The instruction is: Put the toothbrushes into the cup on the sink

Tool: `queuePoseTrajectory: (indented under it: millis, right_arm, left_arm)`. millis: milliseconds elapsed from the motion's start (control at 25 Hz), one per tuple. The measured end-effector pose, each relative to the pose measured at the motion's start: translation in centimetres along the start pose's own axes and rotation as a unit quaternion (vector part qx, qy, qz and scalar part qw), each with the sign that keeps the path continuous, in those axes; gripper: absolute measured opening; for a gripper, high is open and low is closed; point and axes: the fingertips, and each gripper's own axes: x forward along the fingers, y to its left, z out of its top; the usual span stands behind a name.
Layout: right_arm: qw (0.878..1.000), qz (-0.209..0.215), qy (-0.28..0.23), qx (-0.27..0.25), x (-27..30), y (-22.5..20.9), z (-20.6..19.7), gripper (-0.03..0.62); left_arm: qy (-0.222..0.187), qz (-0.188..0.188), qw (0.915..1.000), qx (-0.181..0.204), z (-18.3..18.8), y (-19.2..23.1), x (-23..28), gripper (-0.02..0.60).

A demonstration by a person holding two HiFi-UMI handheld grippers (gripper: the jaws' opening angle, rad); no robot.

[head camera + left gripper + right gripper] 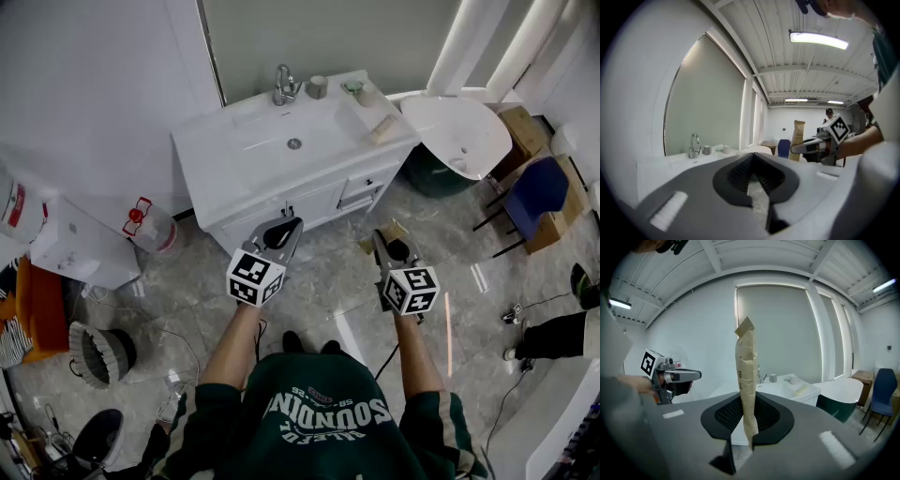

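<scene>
Head view: both forearms reach forward, level with each other, toward the sink (234, 155).
The right gripper (381, 240) pinches an upright tan paper packet (746, 380). The left gripper (292, 225) is pressed together with nothing in it. The cup (317, 86) stands beyond both, well apart, beside the tap (282, 84).

White counter (225, 155), sunken basin (262, 127), drain (294, 143) just in front of faucet (284, 84). Faucet upright at back rim. Small grey cup (317, 87) upright, just right of faucet. Second small pot (352, 87) further right of faucet, contents unclear. Beige oblong packet (384, 128) flat at counter's right edge, right of and in front of faucet. Grey marbled floor (328, 300) below; clear water jug (155, 228) standing well left-front of faucet.
</scene>
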Motion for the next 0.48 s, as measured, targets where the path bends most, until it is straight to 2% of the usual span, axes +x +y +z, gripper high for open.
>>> queuePoseTrajectory:
  millis: [480]
  right_arm:
    - [1.000,-0.011,-0.003,0.015,2.5,1.1,-0.1,0.051]
  left_arm:
    - [0.005,-0.009,0.9999,-0.006,-1.3,2.9,-0.1,0.051]
